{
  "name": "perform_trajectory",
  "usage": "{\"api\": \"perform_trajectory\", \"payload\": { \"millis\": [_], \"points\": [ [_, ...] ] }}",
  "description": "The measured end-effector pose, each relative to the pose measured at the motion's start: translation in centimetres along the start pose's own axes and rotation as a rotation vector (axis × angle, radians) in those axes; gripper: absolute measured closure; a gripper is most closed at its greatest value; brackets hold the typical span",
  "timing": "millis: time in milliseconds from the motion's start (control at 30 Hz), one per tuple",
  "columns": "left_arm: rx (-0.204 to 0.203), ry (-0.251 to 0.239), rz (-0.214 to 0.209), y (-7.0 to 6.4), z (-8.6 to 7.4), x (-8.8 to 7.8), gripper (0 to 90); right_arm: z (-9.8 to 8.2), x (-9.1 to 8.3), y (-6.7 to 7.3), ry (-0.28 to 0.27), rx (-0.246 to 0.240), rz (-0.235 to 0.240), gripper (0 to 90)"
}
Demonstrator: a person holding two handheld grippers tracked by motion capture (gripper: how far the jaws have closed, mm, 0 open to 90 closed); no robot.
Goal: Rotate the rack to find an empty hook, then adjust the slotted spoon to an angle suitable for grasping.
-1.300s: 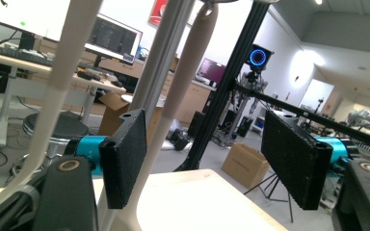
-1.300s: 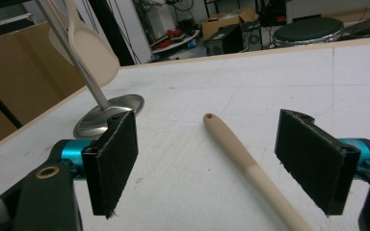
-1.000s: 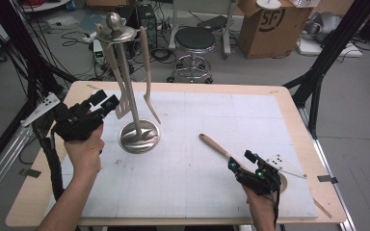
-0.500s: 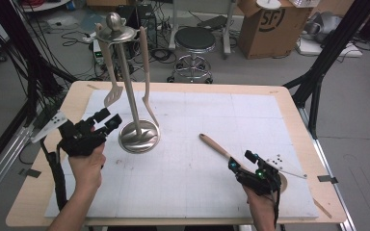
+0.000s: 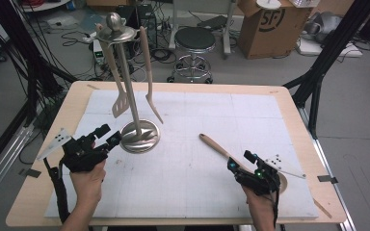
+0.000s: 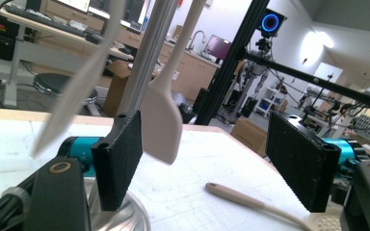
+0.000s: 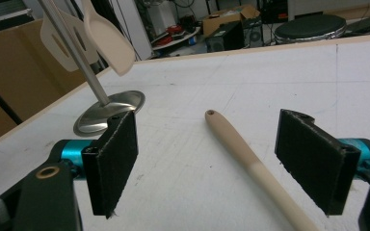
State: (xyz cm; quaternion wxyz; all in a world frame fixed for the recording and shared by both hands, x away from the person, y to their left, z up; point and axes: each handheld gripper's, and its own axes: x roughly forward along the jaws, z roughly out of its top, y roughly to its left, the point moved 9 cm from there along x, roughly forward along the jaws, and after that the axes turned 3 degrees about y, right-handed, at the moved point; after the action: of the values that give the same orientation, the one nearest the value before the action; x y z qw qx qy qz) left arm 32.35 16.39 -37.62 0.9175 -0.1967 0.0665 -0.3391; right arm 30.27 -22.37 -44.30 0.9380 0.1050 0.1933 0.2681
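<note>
The wooden-handled utensil lay flat on the white mat, right of the middle, its handle end pointing up and left toward the metal stand and its head hidden under the right gripper. That gripper's jaws were spread, with the handle lying on the mat between them and neither pad touching it. Judging from this, the step in hand was picking the utensil up to hang it on the stand. To do it well, the jaws should come down square across the handle, close firmly near the head end, and lift level so the free end does not swing. The left gripper sat low just beside the stand's round base, jaws spread and holding nothing. Two spatulas hung from the stand's top.
</note>
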Motion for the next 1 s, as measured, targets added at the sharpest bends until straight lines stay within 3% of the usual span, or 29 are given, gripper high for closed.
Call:
{"api": "perform_trajectory", "payload": {
  "millis": [300,633,833,1000],
  "points": [
    [0.018,0.028,0.011,-0.3,-2.3,-0.8,30.2,0.1,-0.2,-0.1,-0.006,0.005,-0.002,22.4],
    [0.014,0.040,0.025,-0.2,-3.3,-1.1,30.5,0.1,-0.4,-0.2,-0.006,0.012,-0.002,22.4],
    [0.005,0.075,0.036,0.2,-4.7,-1.4,30.9,0.0,-0.2,-0.1,0.000,0.006,0.000,22.4],
    [0.012,0.075,0.039,0.1,-4.8,-1.6,30.5,-0.1,-0.1,-0.1,0.005,0.000,0.002,22.4]
  ]
}}
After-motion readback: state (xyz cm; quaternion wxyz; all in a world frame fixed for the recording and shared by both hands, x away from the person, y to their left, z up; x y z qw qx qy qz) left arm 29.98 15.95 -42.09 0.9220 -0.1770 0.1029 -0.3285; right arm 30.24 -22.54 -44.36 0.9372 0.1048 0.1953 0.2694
